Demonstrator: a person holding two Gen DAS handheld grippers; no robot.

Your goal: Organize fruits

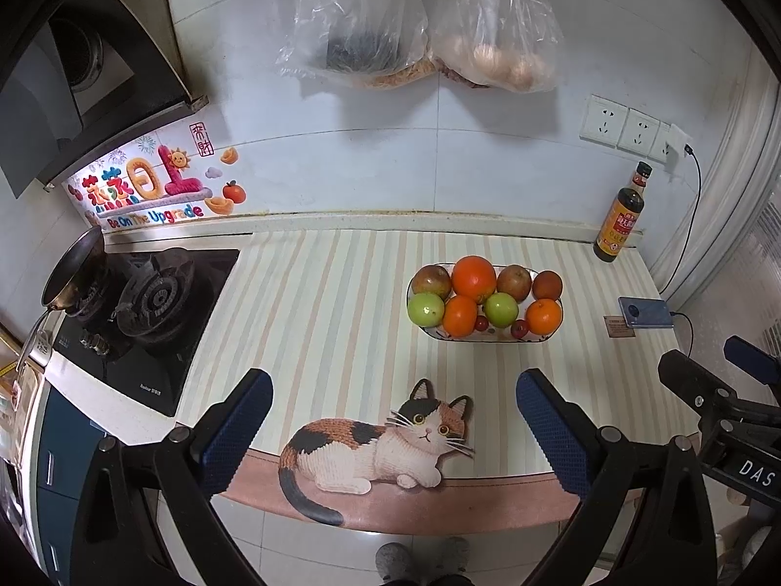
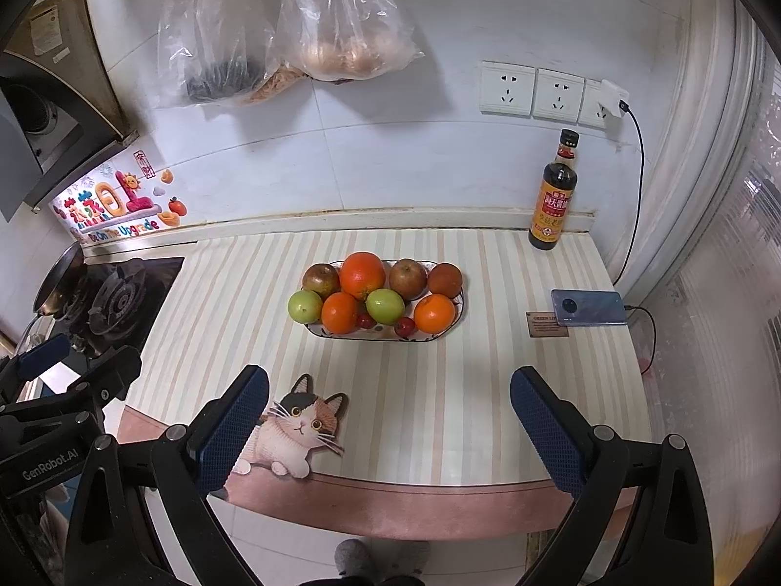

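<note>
An oval white plate (image 1: 481, 338) (image 2: 341, 334) stands on the striped counter mat. It holds several oranges (image 1: 473, 277) (image 2: 362, 274), two green apples (image 1: 425, 308) (image 2: 305, 306), brownish-red apples (image 1: 431, 281) (image 2: 320, 279) and small red fruits (image 1: 519, 327) (image 2: 404, 326). My left gripper (image 1: 394, 420) is open and empty, held over the counter's front edge, short of the plate. My right gripper (image 2: 389, 420) is open and empty at the same distance. The right gripper also shows at the right edge of the left wrist view (image 1: 722, 390), and the left gripper at the left edge of the right wrist view (image 2: 73, 381).
A cat picture (image 1: 371, 444) (image 2: 293, 434) marks the mat's front. A gas hob (image 1: 146, 303) (image 2: 112, 298) with a pan (image 1: 73, 268) lies left. A sauce bottle (image 1: 620, 215) (image 2: 554, 195) and a charging phone (image 1: 644, 312) (image 2: 588, 307) sit right. Plastic bags (image 1: 420, 24) (image 2: 293, 34) hang on the wall.
</note>
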